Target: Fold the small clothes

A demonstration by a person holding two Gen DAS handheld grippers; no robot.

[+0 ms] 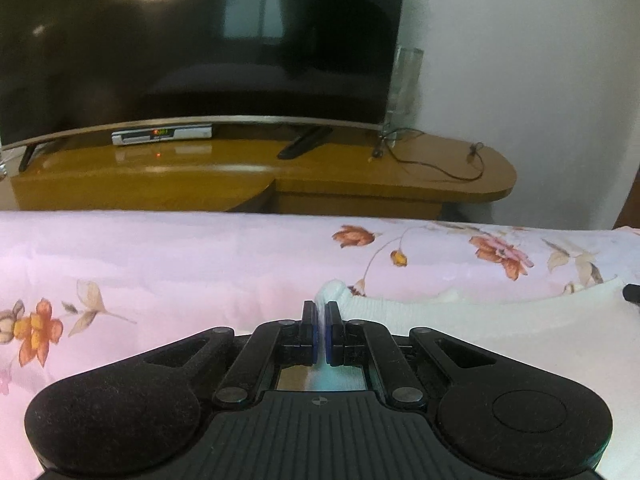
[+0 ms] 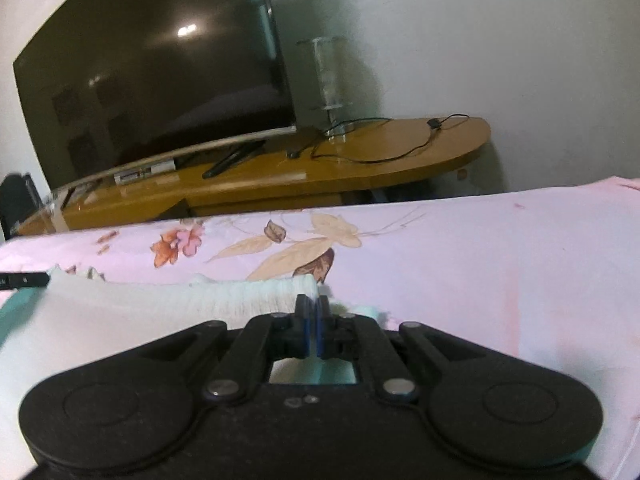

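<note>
A white garment with a ribbed hem point(image 1: 460, 320) lies on a pink floral bedsheet point(image 1: 180, 264). My left gripper point(image 1: 321, 312) is shut on the garment's left corner, with white cloth pinched between the blue pads. My right gripper point(image 2: 313, 308) is shut on the garment point(image 2: 160, 304) at its right corner. The ribbed edge stretches between the two grippers. The tip of the other gripper shows at the right edge of the left wrist view point(image 1: 632, 293) and at the left edge of the right wrist view point(image 2: 24, 280).
Beyond the bed's far edge stands a wooden TV stand point(image 1: 360, 176) with a large dark TV point(image 1: 200, 48), a set-top box point(image 1: 162, 135), a clear glass stand point(image 2: 330, 80) and a loose black cable point(image 2: 380, 148). A white wall point(image 2: 500, 40) is behind.
</note>
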